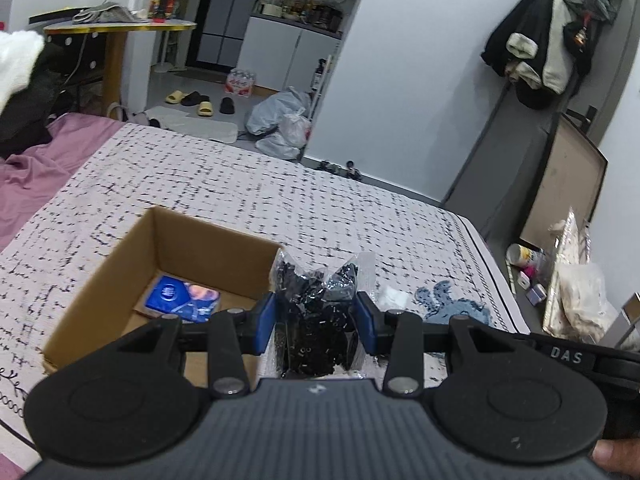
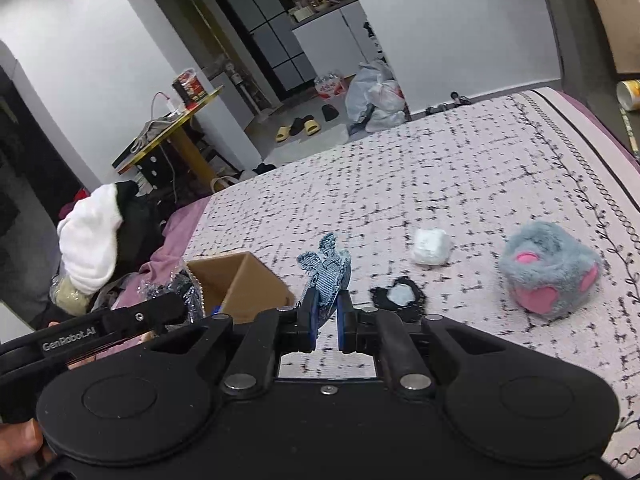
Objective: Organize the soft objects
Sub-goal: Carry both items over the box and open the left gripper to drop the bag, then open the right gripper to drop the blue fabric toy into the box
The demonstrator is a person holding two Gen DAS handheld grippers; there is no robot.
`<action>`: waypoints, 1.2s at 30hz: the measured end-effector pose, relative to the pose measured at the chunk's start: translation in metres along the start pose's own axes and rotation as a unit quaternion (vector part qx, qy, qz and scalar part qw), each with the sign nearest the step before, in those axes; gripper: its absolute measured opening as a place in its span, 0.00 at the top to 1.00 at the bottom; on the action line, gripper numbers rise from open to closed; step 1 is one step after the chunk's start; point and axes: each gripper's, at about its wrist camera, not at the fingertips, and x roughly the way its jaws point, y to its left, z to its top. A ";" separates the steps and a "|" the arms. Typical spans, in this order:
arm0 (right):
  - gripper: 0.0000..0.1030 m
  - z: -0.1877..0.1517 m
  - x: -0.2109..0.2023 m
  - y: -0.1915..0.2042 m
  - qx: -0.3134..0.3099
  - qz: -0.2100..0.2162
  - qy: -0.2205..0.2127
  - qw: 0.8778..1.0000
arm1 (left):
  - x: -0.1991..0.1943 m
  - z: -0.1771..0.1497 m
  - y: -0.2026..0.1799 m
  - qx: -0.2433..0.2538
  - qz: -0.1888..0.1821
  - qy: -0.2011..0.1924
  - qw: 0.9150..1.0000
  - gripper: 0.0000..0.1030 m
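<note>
Reading "GenRobot.AI" on the left gripper.

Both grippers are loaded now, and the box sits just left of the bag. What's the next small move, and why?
Probably swing the left gripper left over the cardboard box and release: it clamps the bag of black bits right beside the box's open top. The right gripper, shut on the denim piece, can follow.
</note>
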 end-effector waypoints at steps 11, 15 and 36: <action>0.91 0.002 0.018 0.046 -0.029 0.024 0.008 0.999 | -0.001 0.011 0.047 -0.041 0.043 0.006 0.998 0.60; 0.91 0.003 0.023 0.062 -0.036 0.034 0.010 0.999 | 0.001 0.013 0.058 -0.058 0.049 0.008 0.997 0.60; 0.91 -0.014 0.056 0.120 -0.054 0.065 0.056 0.995 | -0.020 0.028 0.091 -0.097 0.087 -0.007 0.991 0.41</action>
